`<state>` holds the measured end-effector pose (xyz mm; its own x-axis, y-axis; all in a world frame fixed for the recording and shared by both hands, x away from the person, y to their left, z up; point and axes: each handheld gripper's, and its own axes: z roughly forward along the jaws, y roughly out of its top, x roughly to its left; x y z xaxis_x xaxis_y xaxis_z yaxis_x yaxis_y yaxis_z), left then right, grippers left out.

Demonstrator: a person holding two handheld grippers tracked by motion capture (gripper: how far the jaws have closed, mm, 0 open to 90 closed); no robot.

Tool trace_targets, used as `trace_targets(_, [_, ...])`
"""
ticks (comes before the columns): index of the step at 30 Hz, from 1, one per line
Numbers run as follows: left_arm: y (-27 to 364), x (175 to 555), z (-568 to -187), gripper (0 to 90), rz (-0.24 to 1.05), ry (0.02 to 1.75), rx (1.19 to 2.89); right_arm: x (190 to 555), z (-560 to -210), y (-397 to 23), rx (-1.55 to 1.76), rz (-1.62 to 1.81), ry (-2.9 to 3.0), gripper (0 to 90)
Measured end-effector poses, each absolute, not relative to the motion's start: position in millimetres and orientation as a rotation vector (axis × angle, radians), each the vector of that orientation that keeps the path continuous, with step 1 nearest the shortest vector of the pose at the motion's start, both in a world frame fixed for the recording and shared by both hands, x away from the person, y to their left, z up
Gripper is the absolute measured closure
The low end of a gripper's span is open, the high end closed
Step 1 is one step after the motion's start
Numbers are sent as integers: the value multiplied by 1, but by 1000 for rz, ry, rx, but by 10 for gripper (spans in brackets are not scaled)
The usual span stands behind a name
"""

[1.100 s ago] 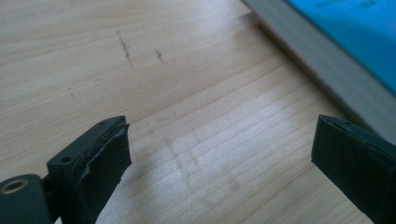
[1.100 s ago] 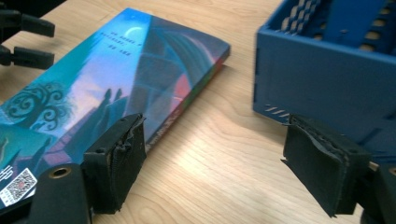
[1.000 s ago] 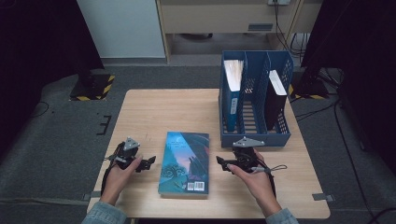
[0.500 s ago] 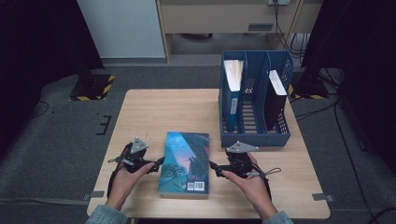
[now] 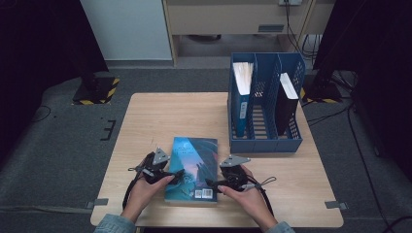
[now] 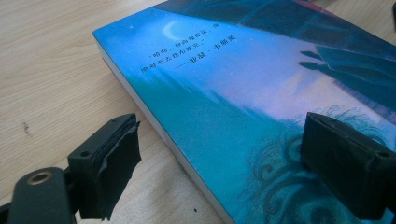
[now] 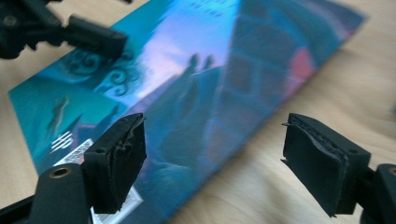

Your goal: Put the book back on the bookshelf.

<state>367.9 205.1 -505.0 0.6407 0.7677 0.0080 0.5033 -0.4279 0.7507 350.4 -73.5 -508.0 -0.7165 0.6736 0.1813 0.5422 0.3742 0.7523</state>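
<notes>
The book [image 5: 192, 168] lies flat, cover up, on the worktop [image 5: 145, 116] near the person's edge, in front of the blue file rack [image 5: 265, 99] that stands farther back and to the right with two books already upright in its outer slots. Both grippers stand at the book's two long edges. In the left gripper view the left gripper [image 6: 224, 154] straddles the left edge: one jaw sits over the bare wood, the other over the cover, and its jaws have just been closing a little, with the edge between them but not pinched, so it is released. In the right gripper view the right gripper [image 7: 215, 163] straddles the right edge near the barcode corner, one jaw above the cover, the other above the wood; its jaws have narrowed slightly yet are also released, gripping nothing. To do this step well, I judge each lower jaw should slide under its edge, low and level, before closing, so the cover is not creased, and both sides should lift together to keep the book from twisting.
</notes>
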Motion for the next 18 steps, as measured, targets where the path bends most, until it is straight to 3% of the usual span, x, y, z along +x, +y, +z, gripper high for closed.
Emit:
trace_targets(8, [205, 371, -512, 62, 290, 1019, 2096, 351, -516, -66, 1130, 1250, 2508, 155])
trace_targets(18, [208, 377, -514, 59, 223, 1009, 2091, 347, -517, -65, 1149, 1256, 2497, 152])
